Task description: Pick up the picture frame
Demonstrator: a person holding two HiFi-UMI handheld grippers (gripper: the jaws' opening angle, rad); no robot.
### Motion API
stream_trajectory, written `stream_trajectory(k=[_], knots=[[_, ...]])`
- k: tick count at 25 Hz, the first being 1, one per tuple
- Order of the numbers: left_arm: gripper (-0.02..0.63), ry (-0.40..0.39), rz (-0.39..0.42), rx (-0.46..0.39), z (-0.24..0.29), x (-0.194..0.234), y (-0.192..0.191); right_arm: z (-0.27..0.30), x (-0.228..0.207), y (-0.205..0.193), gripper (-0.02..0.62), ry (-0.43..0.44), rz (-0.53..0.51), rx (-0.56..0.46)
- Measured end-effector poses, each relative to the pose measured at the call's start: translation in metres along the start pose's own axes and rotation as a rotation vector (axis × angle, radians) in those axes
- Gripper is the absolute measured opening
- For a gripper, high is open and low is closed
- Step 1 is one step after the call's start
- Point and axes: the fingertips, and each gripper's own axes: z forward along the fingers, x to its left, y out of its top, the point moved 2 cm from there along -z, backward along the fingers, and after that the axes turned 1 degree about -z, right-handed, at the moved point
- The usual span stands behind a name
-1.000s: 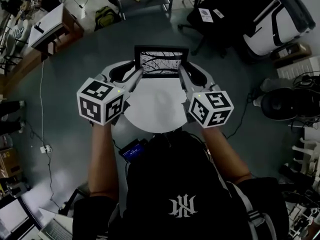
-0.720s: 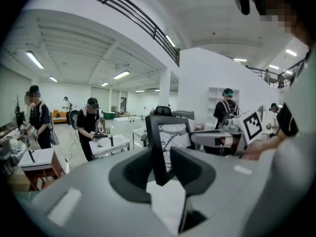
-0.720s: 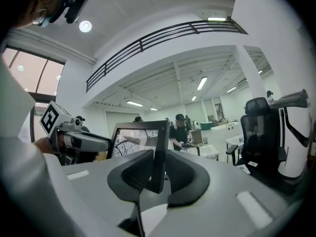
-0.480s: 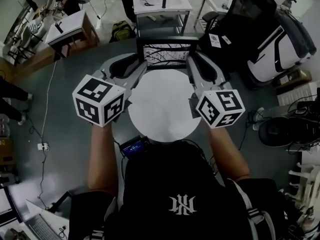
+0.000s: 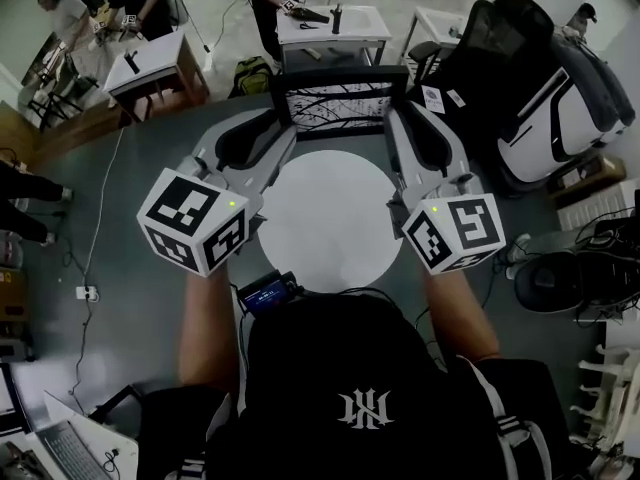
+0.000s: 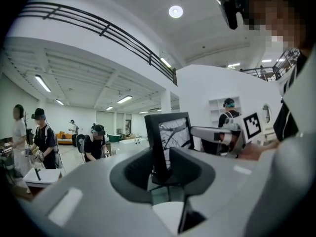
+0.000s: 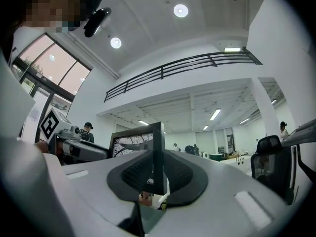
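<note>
Picture frame [image 5: 335,108] rose, ends clamped between fingers [image 5: 415,143]; left gripper [image 5: 285,133] just closed further.

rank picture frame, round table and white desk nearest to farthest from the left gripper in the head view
1. picture frame, left edge clamped by the left gripper, whose jaws have just closed a little.
2. round table, just below.
3. white desk, far beyond the frame.
</note>
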Motion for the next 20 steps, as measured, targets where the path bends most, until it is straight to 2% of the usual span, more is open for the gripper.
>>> stream_trajectory(k=[6, 13, 20], knots=[[0.094, 0.030, 0.016, -0.059, 0.015, -0.048, 0.021, -0.035, -0.036, 0.018, 0.061, 0.017, 0.013, -0.037], [0.094, 0.047, 0.067, -0.092, 0.010, -0.090, 0.038, -0.072, -0.049, 0.034, 0.061, 0.032, 0.031, -0.092], [0.089, 0.073, 0.081, -0.141, 0.000, -0.133, 0.054, -0.108, -0.059, 0.053, 0.061, 0.070, 0.044, -0.149]])
